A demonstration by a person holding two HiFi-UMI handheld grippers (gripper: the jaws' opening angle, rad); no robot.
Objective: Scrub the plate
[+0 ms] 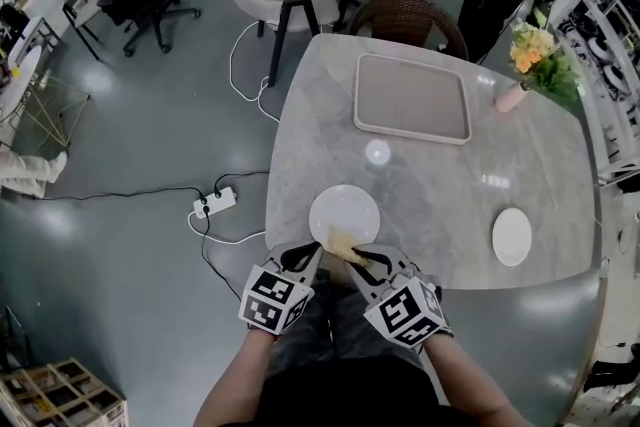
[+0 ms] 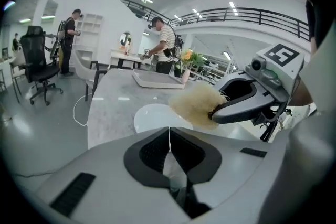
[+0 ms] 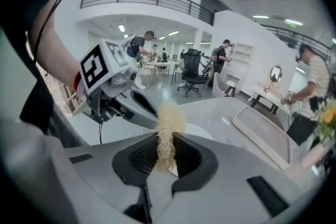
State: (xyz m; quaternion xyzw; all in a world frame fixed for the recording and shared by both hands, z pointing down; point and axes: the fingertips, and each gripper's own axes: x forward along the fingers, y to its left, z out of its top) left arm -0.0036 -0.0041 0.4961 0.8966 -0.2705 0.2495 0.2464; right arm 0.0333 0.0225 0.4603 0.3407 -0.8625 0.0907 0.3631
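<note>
The plate (image 1: 344, 212) lies flat on the worktop (image 1: 450, 180), just inside its near edge and toward the left corner. It is right in front of the person, so both tools reach it easily. The left tongs (image 1: 304, 258) come in over that edge and are closed on the plate's near rim. In the left gripper view a thin white edge shows pinched between the dark pads (image 2: 152, 152). That hold looks meant to pin the plate so it cannot slide or spin on the smooth stone while it is rubbed.

The right tongs (image 1: 357, 257) are clamped on a pale yellow, fibrous scrubber (image 1: 342, 239). Most of the wad sticks out past the tips, so that fibre rather than plastic meets the dish. The scrubber sits over the plate's near part, beside the left tongs. I cannot tell whether it presses on the surface or hangs just above it.

The plate is round, plain white and glossy, and shallow with a low rim. No food, foam or water shows on it. A smaller white plate (image 1: 511, 236) lies well apart, by the near edge toward the right corner.
</note>
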